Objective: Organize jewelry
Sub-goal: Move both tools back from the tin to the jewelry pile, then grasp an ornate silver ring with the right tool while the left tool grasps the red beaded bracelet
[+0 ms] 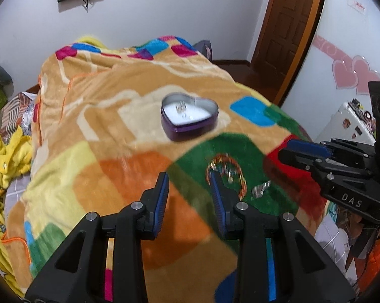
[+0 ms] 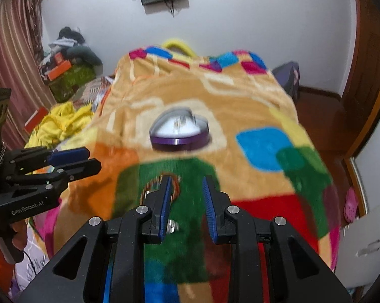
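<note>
A purple heart-shaped tin with a white lining sits open on the blanket and holds a small shiny piece. It also shows in the right wrist view. Nearer, on the green patch, lie a gold-orange bracelet and a small clear piece. My left gripper is open and empty, its right finger over the bracelet's edge. My right gripper is open and empty above the green patch, with the bracelet at its left finger and the clear piece beneath it.
The colourful blanket covers a bed. Yellow cloth lies bunched at the left. A wooden door stands at the back right. A white cabinet with stickers is at the right. Clutter is piled in the far left corner.
</note>
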`<state>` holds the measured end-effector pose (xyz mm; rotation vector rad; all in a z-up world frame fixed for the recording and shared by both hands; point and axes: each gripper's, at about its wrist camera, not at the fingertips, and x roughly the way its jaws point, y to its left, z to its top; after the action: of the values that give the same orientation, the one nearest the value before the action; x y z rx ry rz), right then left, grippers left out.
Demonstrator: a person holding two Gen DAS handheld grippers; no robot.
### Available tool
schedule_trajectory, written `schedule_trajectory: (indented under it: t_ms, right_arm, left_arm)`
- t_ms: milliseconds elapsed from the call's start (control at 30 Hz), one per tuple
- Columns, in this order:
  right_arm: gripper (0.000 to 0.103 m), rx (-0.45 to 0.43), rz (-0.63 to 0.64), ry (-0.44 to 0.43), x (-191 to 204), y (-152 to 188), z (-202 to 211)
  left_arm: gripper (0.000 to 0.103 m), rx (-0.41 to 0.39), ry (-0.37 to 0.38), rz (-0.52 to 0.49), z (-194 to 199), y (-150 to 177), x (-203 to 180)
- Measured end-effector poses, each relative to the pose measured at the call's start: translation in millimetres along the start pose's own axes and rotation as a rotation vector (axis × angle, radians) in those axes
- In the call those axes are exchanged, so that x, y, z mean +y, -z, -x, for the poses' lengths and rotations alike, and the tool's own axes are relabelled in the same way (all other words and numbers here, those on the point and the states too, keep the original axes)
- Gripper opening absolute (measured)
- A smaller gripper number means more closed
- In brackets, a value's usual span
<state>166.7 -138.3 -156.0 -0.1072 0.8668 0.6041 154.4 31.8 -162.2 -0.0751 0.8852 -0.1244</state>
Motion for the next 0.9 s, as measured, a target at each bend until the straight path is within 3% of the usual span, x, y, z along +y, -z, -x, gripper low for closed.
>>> schedule_trajectory:
  t_ms: [433, 733, 900]
  right_arm:
    - [0.023, 0.098, -0.014, -0.036, 1, 36, -20]
    - [0.023, 0.090, -0.025, -0.088, 1, 40, -34]
    - [0.017, 0.064, -0.014, -0.093, -1, 42, -29]
  left_arm:
    - [0.033, 0.061, 0.059, -0.008, -18, 26, -13]
    - [0.029, 0.067, 0.104, -0.025, -25, 27, -24]
    - [0.029, 0.077, 0.118, -0.032, -32, 23, -30]
